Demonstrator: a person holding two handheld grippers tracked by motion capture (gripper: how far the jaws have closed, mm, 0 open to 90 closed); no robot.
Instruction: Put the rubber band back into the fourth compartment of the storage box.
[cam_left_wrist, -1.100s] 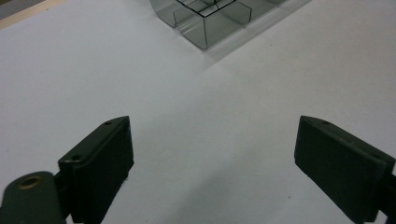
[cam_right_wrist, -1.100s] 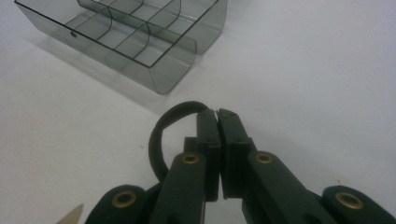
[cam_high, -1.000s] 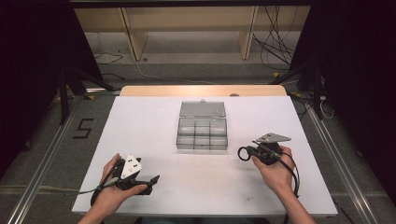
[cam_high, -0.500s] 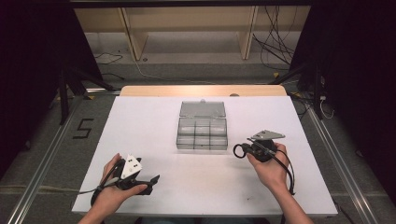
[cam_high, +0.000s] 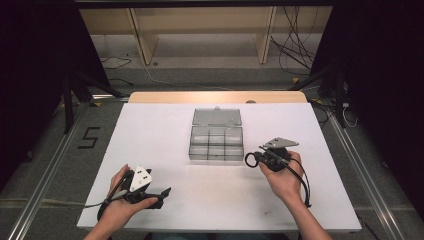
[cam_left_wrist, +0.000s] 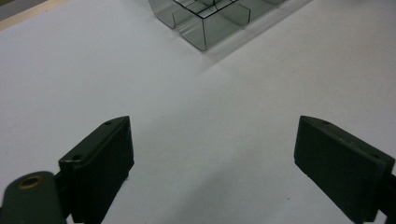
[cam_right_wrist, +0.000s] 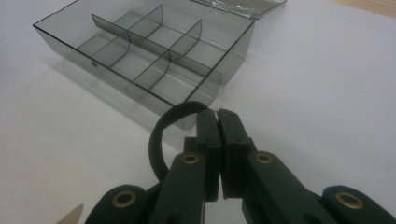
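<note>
Right now I have the right hand-held gripper (cam_high: 256, 159) pinched fully shut on a black band (cam_right_wrist: 161, 135), a thin loop that curls out to one side of the jaws. I hold it by one short stretch so that the rest of the loop hangs free and can drop into a cell without the jaws having to go in after it. The gripper sits just beside the compartment box (cam_high: 216, 143), off its near right corner and angled toward it, which I judge is the approach for placing the band inside.

The box lies at the middle of the tabletop (cam_high: 150, 140), with its clear lid (cam_high: 216, 117) folded back flat on the far side, so all six cells stand open from above (every cell I can see into looks bare). From the right gripper view the dividers (cam_right_wrist: 154, 49) face me, the nearest cell right ahead of the band.

My left hand-held gripper (cam_high: 161, 192) rests well apart from the box, toward its near left, its jaws spread wide with nothing between them. I keep it parked there to leave the way to the box clear.
</note>
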